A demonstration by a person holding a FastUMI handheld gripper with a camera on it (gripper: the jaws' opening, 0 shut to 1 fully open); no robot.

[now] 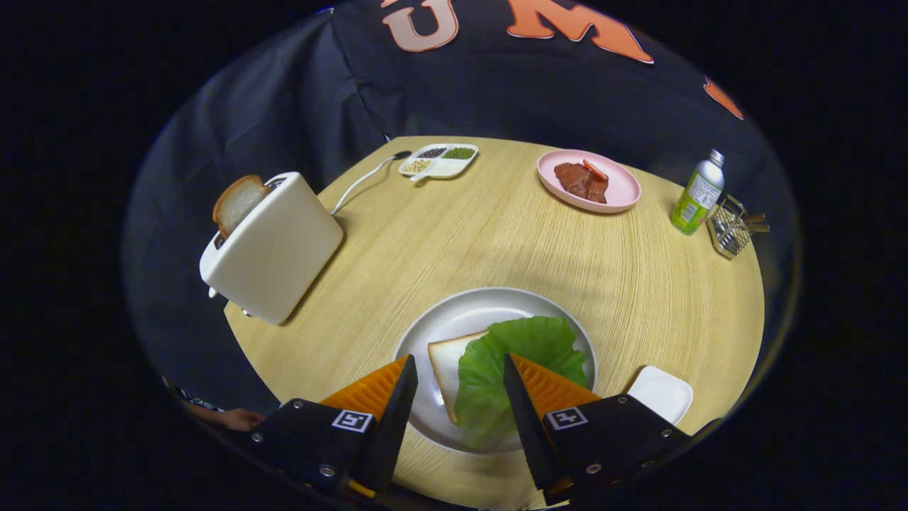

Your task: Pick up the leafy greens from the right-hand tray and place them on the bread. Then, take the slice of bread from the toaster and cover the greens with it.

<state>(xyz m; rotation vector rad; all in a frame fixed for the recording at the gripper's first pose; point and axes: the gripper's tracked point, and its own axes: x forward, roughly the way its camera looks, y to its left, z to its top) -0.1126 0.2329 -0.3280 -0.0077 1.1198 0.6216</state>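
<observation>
The fingers of the gripper (460,369) are spread, empty, above the ruffled green lettuce leaf (521,358) laid on the square white bread slice (445,362). The browned toast slice (237,202) in the cream toaster (273,248) is judged light and crumbly, best pinched by its raised top edge.

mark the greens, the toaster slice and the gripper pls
leafy greens (528,355), gripper view: middle of the leaf, lying on the bread.
slice of bread (238,201), gripper view: face of the slice standing in the toaster.
gripper (459,370), gripper view: open, point between the fingertips, over the plate.

Round wooden table (638,284), black cloth wall (496,92)
</observation>
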